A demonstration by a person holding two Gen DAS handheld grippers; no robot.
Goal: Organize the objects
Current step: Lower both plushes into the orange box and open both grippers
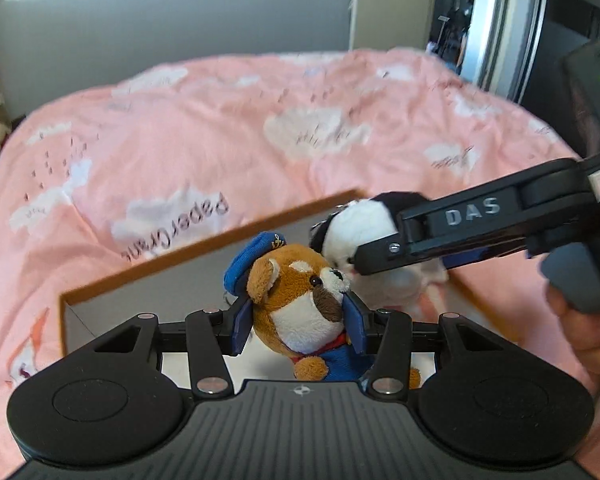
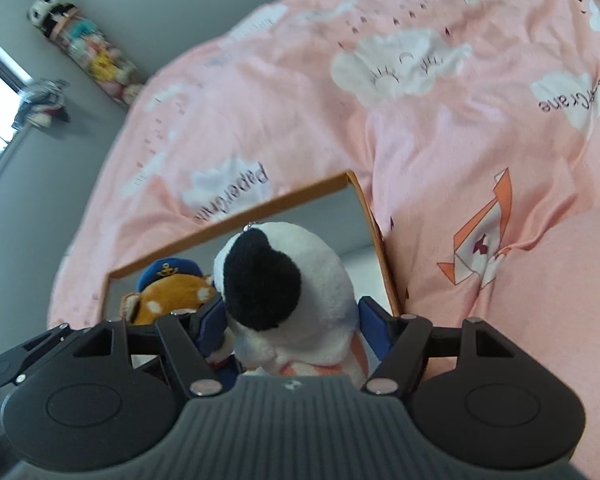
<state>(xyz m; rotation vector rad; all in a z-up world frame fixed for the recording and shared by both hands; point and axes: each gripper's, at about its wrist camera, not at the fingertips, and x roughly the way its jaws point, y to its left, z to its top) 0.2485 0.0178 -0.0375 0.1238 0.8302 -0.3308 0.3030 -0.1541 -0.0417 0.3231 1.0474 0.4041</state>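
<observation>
Brown sailor-capped plush dog [image 1: 300, 300], jaws-clamped.

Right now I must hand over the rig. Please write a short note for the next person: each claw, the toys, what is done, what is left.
Left claw: shut on the brown dog plush with a blue cap.
Right claw: shut on the black-and-white plush.
Both toys are held over the open orange-edged box on the pink blanket.
Done: both toys picked up.
Left: probably lower them into the box and release.

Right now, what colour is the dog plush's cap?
Blue, with a small gold anchor badge, on the dog plush's cap; clearest in the left wrist view.
</observation>
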